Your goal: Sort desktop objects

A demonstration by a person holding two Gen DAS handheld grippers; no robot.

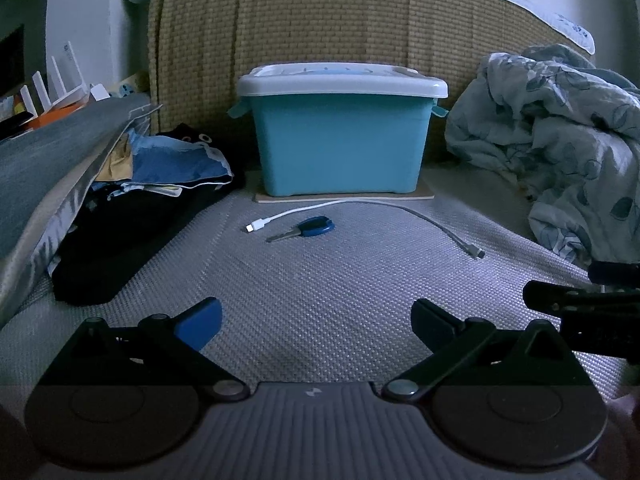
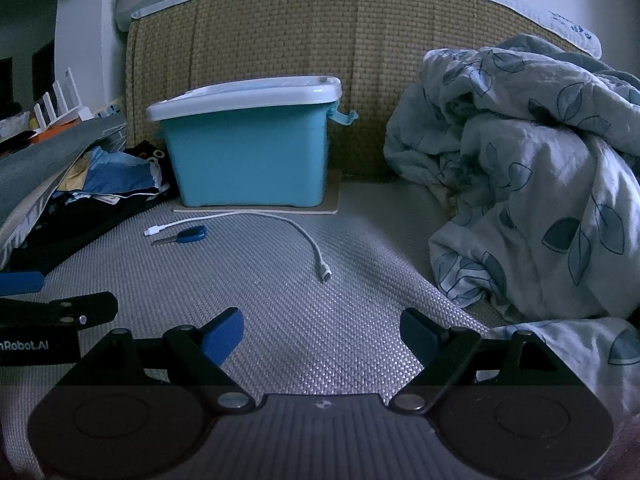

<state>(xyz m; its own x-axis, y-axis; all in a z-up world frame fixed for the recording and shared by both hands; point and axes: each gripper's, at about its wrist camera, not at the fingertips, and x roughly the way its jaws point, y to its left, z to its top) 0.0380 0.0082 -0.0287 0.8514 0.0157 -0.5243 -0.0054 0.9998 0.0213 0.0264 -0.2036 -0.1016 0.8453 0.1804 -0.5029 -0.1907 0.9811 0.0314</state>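
Observation:
A blue-headed key (image 1: pixel 308 228) lies on the grey woven mat, with a white charging cable (image 1: pixel 360 203) curving beside it; both lie in front of a lidded teal storage box (image 1: pixel 340 140). The right wrist view shows the key (image 2: pixel 184 236), the cable (image 2: pixel 280 220) and the box (image 2: pixel 248 148) to the left. My left gripper (image 1: pixel 316 324) is open and empty, well short of the key. My right gripper (image 2: pixel 322 334) is open and empty, short of the cable's end. Each gripper shows at the edge of the other's view.
A crumpled leaf-print blanket (image 2: pixel 532 200) fills the right side. A pile of dark clothes and blue fabric (image 1: pixel 152 184) lies at the left beside a slanted grey cushion (image 1: pixel 52 160). A woven backrest (image 1: pixel 320 28) stands behind the box, which rests on a thin board (image 1: pixel 344 197).

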